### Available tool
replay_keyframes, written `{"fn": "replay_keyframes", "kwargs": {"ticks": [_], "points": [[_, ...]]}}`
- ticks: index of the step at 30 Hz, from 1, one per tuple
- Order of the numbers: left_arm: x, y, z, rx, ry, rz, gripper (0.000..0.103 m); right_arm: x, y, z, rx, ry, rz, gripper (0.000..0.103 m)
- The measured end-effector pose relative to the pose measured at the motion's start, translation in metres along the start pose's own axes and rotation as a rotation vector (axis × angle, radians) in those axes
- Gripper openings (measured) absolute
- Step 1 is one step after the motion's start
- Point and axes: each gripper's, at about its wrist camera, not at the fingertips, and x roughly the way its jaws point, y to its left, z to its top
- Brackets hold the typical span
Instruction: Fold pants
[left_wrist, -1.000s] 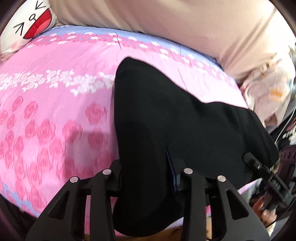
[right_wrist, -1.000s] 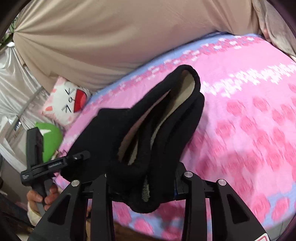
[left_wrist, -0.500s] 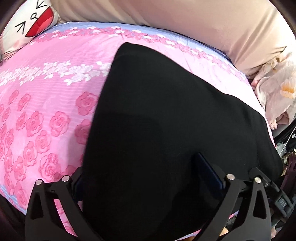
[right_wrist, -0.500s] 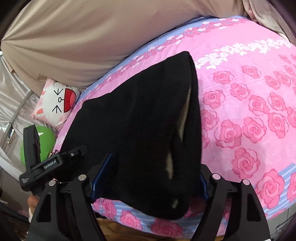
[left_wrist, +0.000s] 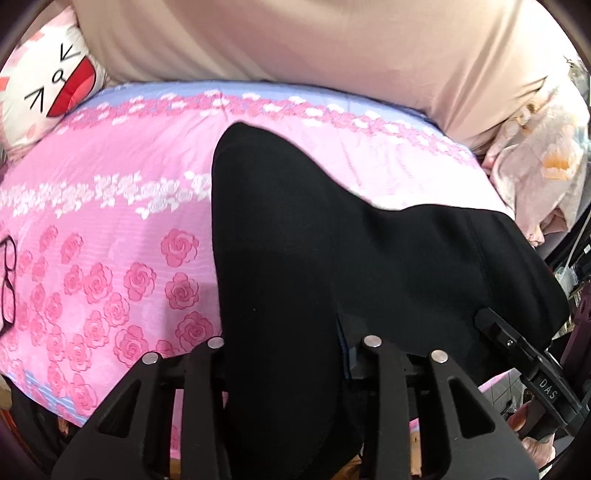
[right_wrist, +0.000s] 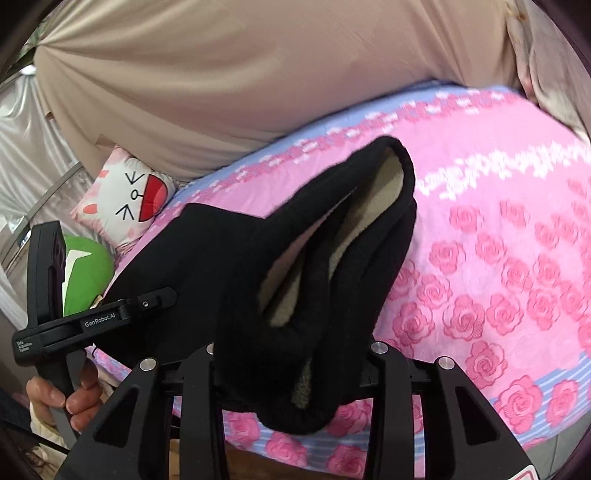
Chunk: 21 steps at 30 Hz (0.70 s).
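Above the rose-print bedsheet (left_wrist: 110, 229), left gripper (left_wrist: 291, 365) and right gripper (right_wrist: 291, 373) each clamp the black pants (left_wrist: 332, 240) (fleece-lined); fold pending, lay flat next.

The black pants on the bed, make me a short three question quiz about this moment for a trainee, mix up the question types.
1. True or false: the left gripper and the right gripper are each shut on the black pants.
2. Multiple choice: what shows inside the pants' open end in the right wrist view? A) red stripes B) a pale fleecy lining C) a zipper
3. Fill in: the bedsheet under the pants is pink with a ____ pattern.

Key: 1 true; 2 B; 3 rose.
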Motion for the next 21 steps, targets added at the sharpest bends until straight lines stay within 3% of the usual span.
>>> {"fn": "replay_keyframes", "kwargs": {"ticks": [11, 21], "points": [[-0.072, -0.026, 0.013, 0.102, -0.149, -0.026, 0.032, -0.056, 0.040, 0.023, -0.145, -0.136, 0.011, 0.035], [-0.111, -0.036, 0.068, 0.154, -0.333, -0.008, 0.032, -0.072, 0.070, 0.081, -0.257, -0.277, 0.022, 0.035]]}}
